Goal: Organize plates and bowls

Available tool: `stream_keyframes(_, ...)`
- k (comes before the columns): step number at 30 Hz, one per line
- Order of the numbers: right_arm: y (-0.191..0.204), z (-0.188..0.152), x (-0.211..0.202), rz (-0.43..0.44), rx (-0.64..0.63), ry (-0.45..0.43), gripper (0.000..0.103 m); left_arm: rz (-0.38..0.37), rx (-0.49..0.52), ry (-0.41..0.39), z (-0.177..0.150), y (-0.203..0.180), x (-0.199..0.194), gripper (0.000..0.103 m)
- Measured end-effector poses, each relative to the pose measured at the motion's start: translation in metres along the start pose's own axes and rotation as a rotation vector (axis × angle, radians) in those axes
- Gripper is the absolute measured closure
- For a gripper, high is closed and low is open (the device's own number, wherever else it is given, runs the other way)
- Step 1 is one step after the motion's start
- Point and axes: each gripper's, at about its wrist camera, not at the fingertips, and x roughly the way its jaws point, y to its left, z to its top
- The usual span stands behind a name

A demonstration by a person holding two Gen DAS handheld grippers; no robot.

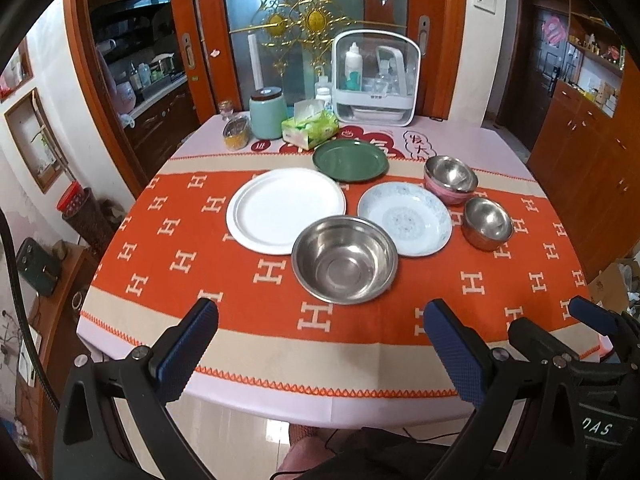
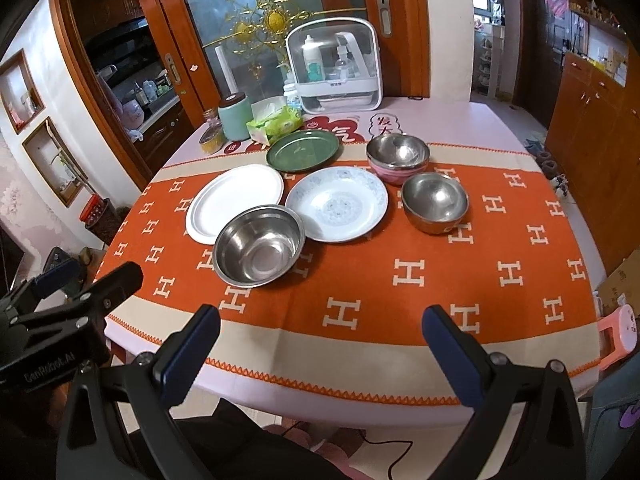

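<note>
On the orange cloth lie a white plate [image 1: 285,209] [image 2: 235,199], a green plate [image 1: 350,159] [image 2: 302,149] behind it, and a blue-patterned plate [image 1: 405,217] [image 2: 337,203]. A large steel bowl [image 1: 345,259] [image 2: 258,244] stands nearest. A small steel bowl [image 1: 487,222] [image 2: 435,201] sits to the right. Behind it a steel bowl rests inside a pink bowl [image 1: 450,180] [image 2: 397,158]. My left gripper [image 1: 320,344] hangs open over the table's near edge, empty. My right gripper [image 2: 320,350] is open and empty too, also short of the dishes.
At the table's far side stand a teal jar [image 1: 268,112], a tissue pack [image 1: 310,128], a small tin [image 1: 235,133] and a white bottle rack [image 1: 376,80]. Wooden cabinets [image 1: 592,152] line the right wall. A pink stool [image 2: 618,332] stands by the table's right corner.
</note>
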Motion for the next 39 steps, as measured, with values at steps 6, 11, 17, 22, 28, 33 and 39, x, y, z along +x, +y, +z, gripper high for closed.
stream_keyframes(6,-0.004,0.002,0.009,0.043,-0.005,0.026,0.002,0.005,-0.031,0.039,-0.003,0.002,0.011,0.001)
stream_keyframes(11,-0.004,0.010,0.018,0.062,0.009,0.032,0.002,0.028,-0.054,0.064,0.000,0.010,0.023,0.001)
stream_keyframes(17,-0.004,0.025,0.034,0.079,0.076,0.034,0.002,0.026,-0.074,0.119,0.014,0.030,0.052,0.001)
stream_keyframes(22,0.003,0.041,0.051,0.094,0.134,0.038,0.002,0.004,-0.087,0.193,0.031,0.055,0.086,0.001)
stream_keyframes(28,0.016,0.063,0.081,0.124,0.198,0.071,0.002,-0.038,-0.106,0.251,0.051,0.091,0.121,0.001)
stream_keyframes(33,0.035,0.082,0.102,0.139,0.186,0.074,0.002,-0.061,-0.110,0.291,0.066,0.120,0.148,0.001)
stream_keyframes(39,0.057,0.113,0.133,0.116,0.155,0.056,0.002,-0.053,-0.150,0.339,0.084,0.162,0.188,0.001)
